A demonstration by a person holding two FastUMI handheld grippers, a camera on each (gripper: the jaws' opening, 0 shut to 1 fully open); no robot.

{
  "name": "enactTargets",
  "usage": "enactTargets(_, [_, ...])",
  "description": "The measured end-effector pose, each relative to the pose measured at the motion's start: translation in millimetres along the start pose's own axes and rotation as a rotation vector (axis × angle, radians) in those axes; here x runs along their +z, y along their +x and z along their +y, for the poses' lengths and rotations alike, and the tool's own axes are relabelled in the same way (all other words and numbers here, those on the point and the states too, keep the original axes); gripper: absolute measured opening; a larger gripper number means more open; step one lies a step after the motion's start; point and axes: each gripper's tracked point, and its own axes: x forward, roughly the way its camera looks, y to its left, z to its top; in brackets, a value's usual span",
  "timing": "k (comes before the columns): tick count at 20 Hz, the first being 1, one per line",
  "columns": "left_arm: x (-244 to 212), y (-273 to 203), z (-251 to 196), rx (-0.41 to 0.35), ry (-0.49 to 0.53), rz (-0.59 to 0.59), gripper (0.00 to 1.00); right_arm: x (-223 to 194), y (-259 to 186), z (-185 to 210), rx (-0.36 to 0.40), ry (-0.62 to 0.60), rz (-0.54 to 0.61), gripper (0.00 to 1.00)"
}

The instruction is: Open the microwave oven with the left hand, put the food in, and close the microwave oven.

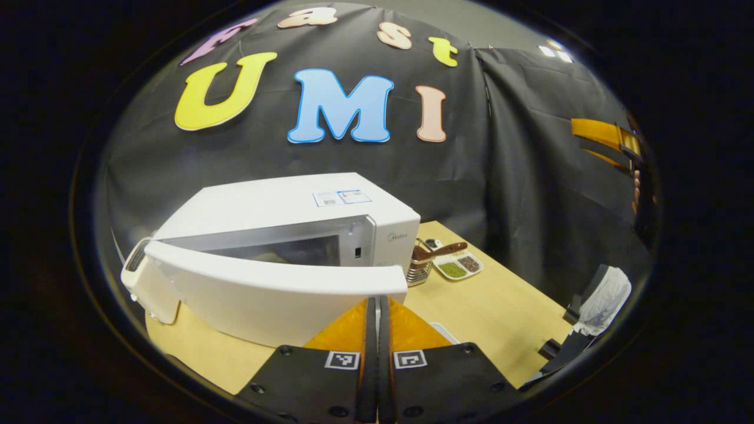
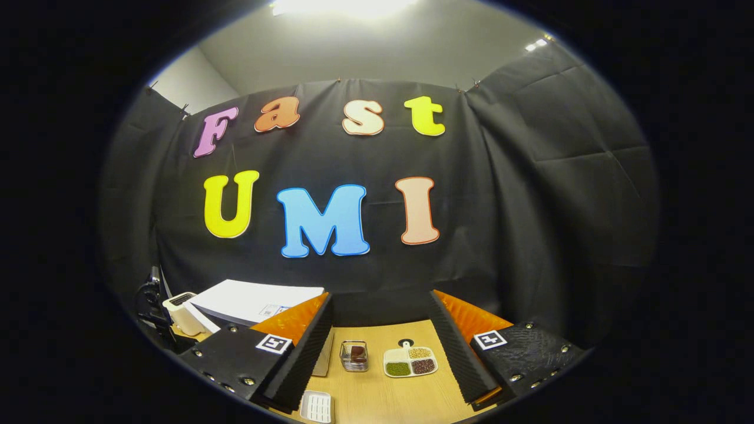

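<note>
Left gripper view: left gripper (image 1: 377, 306) closed together at microwave door (image 1: 277, 294); right gripper (image 2: 380, 330) spread apart.

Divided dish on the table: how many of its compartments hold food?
3, judged in the right gripper view. On the divided dish: pale grains at the back, green ones front-left, dark reddish ones front-right.

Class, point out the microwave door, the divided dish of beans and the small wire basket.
microwave door (image 1: 277, 288), left gripper view, on its outer face.
divided dish of beans (image 2: 410, 361), right gripper view, on its centre.
wire basket (image 2: 354, 357), right gripper view, on its front wall.
</note>
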Motion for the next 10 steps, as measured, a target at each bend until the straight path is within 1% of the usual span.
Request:
enactTargets(2, [4.1,9.0,1.8,0.007,-0.036,-0.012,0.06,-1.4,-0.3,-7.3,-0.010,0.000,0.004,0.96])
enactTargets(5, [10.3,21.3,5.3,0.010,-0.085,-0.024,0.07,-4.3,5.3,-13.7,-0.024,0.013,0.012,0.96])
enactTargets(10, [20.5,42.6,10.9,0.030,-0.123,-0.032,0.07,-10.7,12.9,-17.1,-0.036,0.023,0.032,0.96])
